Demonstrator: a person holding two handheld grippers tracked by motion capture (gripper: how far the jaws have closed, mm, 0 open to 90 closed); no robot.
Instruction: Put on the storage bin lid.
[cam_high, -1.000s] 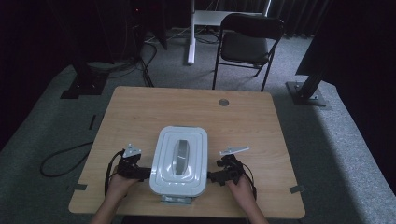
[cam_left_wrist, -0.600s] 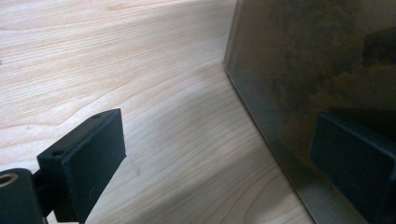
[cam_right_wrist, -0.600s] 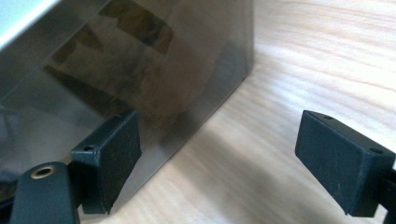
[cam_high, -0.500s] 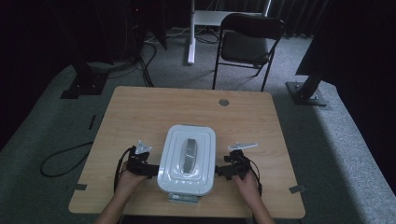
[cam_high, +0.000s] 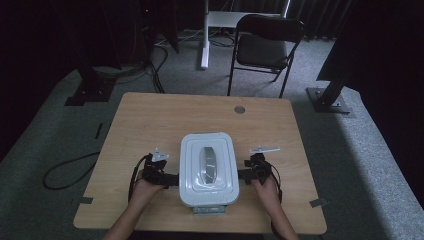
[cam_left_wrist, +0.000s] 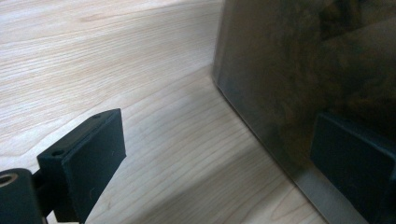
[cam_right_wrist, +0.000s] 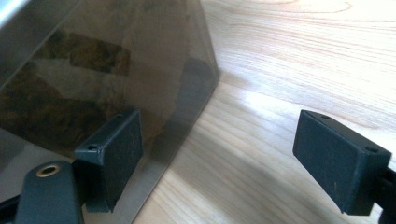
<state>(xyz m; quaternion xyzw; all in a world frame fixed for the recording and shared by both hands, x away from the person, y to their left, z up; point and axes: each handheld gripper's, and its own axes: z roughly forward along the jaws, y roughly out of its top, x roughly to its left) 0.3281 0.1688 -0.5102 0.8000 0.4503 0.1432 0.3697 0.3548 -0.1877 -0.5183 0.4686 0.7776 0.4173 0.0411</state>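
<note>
High view: white lidded box flanked by L gripper & R gripper; jaws spread wide, nothing gripped, box wall seen by one finger each.

place: a lab or studio set up for recording, not a home
floor: grey carpet all round
backdrop: black curtains close off the back and right side
furniture: one plain wooden table in the middle, a black folding chair behind it
rig: dark metal stand feet bolted on plates, cables trailing over the carpet
markers: tape strips on the floor by the table corners
</note>
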